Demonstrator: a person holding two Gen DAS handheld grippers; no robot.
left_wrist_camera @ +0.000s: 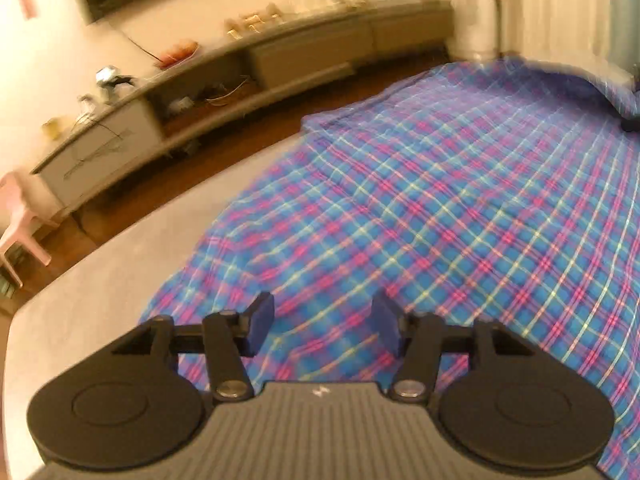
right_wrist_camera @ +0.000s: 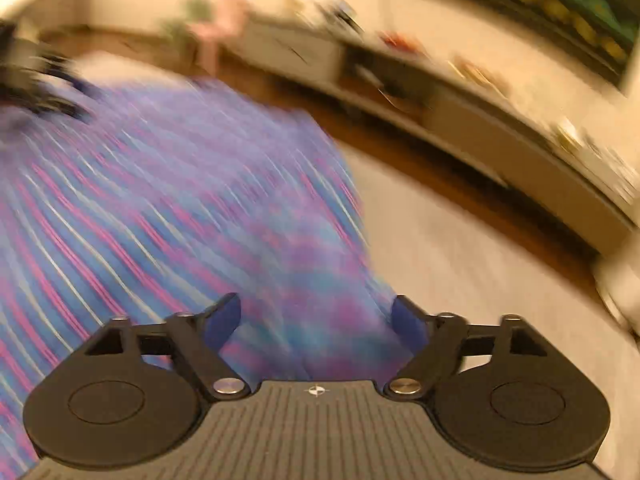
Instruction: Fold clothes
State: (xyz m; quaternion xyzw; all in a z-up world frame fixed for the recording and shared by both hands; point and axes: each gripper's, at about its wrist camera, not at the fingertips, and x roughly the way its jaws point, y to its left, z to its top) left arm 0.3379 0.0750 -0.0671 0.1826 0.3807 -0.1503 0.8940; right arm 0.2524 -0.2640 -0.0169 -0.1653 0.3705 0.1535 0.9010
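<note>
A blue, pink and yellow plaid cloth lies spread flat on a grey table. My left gripper is open and empty, just above the cloth's near left corner. In the right wrist view the same cloth is motion-blurred. My right gripper is open and empty, over the cloth's near right edge next to the bare table. The left gripper shows as a dark blur at the far left of that view.
A long low grey cabinet with small items on top runs along the wall beyond a strip of wooden floor. A pink plastic chair stands at the left. Curtains hang at the far right.
</note>
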